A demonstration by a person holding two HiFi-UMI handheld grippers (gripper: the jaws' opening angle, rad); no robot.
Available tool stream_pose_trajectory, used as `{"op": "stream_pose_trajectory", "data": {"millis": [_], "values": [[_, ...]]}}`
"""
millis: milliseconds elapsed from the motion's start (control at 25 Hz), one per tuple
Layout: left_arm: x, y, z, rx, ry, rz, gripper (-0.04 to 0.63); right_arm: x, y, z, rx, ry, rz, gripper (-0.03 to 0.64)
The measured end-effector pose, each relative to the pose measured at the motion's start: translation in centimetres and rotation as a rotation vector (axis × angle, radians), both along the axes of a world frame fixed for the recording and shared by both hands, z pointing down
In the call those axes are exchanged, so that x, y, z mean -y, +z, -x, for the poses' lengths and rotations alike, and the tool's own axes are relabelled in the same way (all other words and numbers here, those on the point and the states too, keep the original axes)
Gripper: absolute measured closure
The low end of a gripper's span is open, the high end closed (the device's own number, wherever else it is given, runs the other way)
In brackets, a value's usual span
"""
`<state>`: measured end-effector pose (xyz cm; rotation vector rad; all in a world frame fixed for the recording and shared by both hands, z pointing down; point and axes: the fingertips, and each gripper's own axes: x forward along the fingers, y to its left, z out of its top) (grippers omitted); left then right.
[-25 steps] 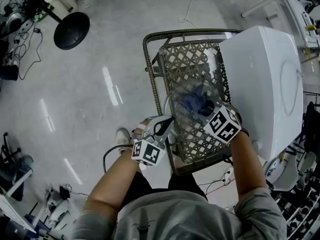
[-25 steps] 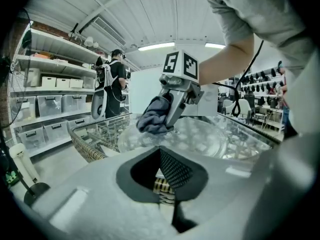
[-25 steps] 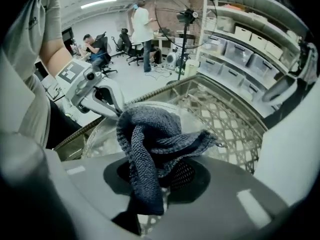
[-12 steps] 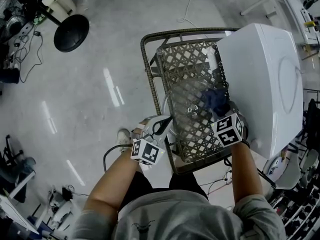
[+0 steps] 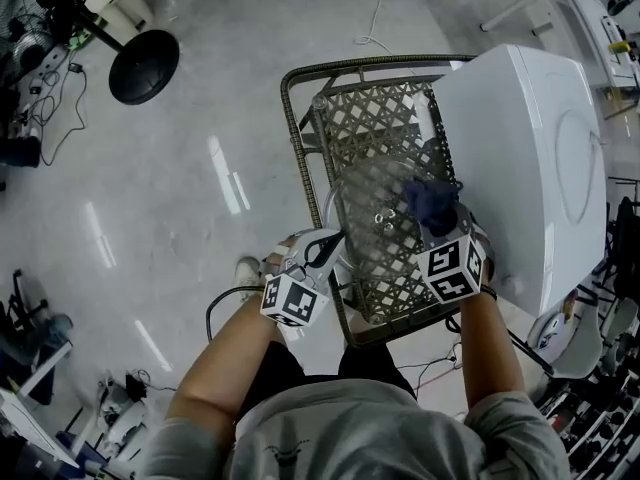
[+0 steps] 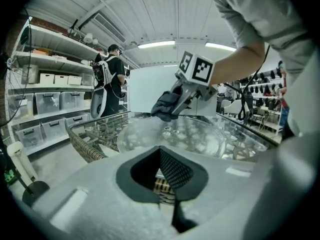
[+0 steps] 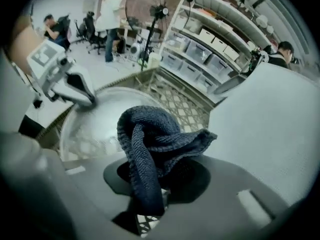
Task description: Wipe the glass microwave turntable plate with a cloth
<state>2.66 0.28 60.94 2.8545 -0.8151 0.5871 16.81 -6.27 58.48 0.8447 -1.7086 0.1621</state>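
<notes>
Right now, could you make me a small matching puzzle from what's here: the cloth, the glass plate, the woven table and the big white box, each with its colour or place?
Things:
1. cloth
2. glass plate
3. woven table
4. white box

Descriptions:
A. clear, lying on the lattice, edge pinched by the left gripper
B. dark blue, clamped in the right gripper
C. smooth, at the person's right
D. brown open lattice under the plate

Pairs: 1-B, 2-A, 3-D, 4-C
</notes>
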Motion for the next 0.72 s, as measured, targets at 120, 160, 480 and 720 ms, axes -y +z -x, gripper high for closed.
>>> {"op": "stream_pose_trajectory", "data": {"millis": [120, 160, 480, 720], "values": [[0.1, -0.1, 0.1, -0.002, 0.014, 0.008, 0.597, -2.9, -0.1, 6.4, 0.265, -0.061, 0.073, 0.497], [0.1, -0.1, 0.1, -0.002, 0.019, 0.011, 0.598, -4.0, 0.3, 8.2, 0.332, -0.064, 0.101, 0.497], [-0.2, -0.5, 0.3, -0.104, 0.115, 0.033, 0.597, -6.3, 2.3, 13.8, 0.51, 0.034, 0.159, 0.499], [-0.3, -0.5, 0.5, -0.082, 0.127, 0.019, 0.598, -6.4, 2.7, 13.6, 0.467, -0.004, 0.141, 0.5]]}}
